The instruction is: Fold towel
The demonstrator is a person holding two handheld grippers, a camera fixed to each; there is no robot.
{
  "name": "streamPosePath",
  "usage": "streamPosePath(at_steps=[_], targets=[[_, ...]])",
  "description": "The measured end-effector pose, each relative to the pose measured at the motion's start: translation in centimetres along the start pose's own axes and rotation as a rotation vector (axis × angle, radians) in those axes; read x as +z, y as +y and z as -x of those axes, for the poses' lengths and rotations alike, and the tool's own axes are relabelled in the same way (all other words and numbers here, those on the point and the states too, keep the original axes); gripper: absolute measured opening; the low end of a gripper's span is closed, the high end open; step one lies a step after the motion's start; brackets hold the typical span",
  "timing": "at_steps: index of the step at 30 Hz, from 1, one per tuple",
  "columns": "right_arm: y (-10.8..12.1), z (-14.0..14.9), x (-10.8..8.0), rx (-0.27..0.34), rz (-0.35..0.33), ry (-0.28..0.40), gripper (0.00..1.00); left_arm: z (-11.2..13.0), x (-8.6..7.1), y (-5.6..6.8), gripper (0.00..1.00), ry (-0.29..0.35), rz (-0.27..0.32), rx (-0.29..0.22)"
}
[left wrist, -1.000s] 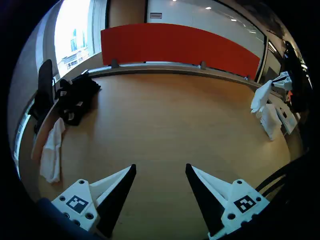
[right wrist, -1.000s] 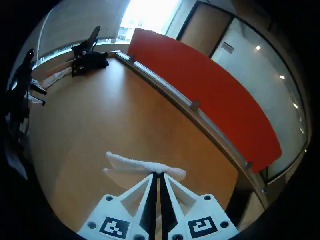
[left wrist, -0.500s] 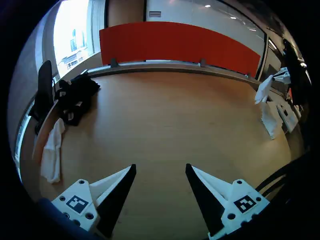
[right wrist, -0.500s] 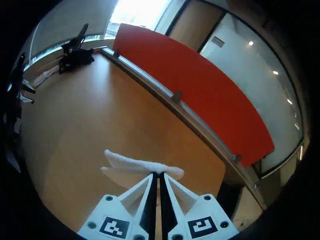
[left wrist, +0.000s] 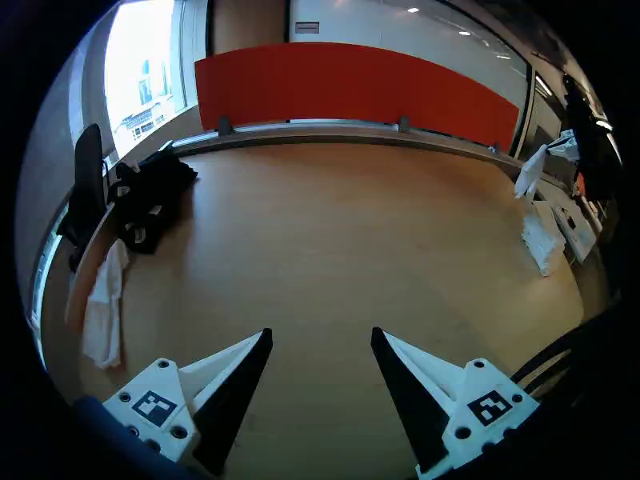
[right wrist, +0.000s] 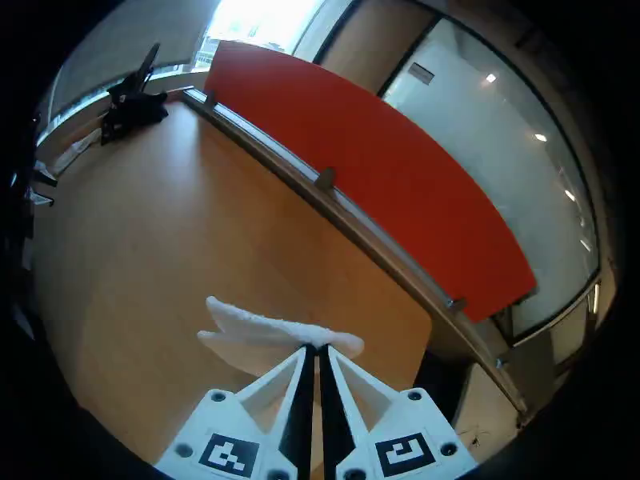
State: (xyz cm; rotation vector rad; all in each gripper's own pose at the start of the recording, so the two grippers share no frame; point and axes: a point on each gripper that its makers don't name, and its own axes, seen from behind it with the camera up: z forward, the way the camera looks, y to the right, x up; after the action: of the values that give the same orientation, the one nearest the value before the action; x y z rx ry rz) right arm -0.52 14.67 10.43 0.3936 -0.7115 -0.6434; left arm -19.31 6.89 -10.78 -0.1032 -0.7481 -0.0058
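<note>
Towel-folding at a long light-wood desk (left wrist: 336,232): the right gripper (right wrist: 318,350) has its two white fingers pressed together on the edge of a white terry towel (right wrist: 272,332), the cloth fanning out to the left past the fingertips, with the desk surface behind it. In the left gripper view that same towel hangs limp from the right gripper at the far right end of the desk, just above a folded white cloth (left wrist: 542,236) lying flat there — whether the two touch cannot be told. A person in dark clothing (left wrist: 590,120) stands at that right end.

The left gripper (left wrist: 320,336) is spread wide and grasps nothing — its black-edged fingers point across bare wood at the near edge, well apart from the towel. A curved red partition panel (left wrist: 352,80) runs along the far side of the desk. At the far left sits a black bundle (left wrist: 148,196), and near it a crumpled white rag (left wrist: 104,308) droops over the left rim of the desk.
</note>
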Motion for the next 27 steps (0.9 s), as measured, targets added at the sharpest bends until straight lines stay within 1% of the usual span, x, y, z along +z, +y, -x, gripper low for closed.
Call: streamPosePath(at_steps=[9,15,21,27], targets=[[0.6,1.1,-0.6,0.008,0.013,-0.014,0.04,0.0,0.0,0.3,0.92,-0.001,0.004,0.005],[1.2,2.7,-1.9,0.03,0.028,-0.026,0.04,-0.3,0.1,0.6,0.92,0.002,0.012,0.013],[1.7,5.8,-3.5,0.057,0.045,-0.052,0.04,-0.5,0.2,1.1,0.92,0.003,0.025,0.028],[1.5,10.0,-4.7,0.096,0.057,-0.095,0.04,-0.4,0.4,1.7,0.92,0.0,0.036,0.043]])
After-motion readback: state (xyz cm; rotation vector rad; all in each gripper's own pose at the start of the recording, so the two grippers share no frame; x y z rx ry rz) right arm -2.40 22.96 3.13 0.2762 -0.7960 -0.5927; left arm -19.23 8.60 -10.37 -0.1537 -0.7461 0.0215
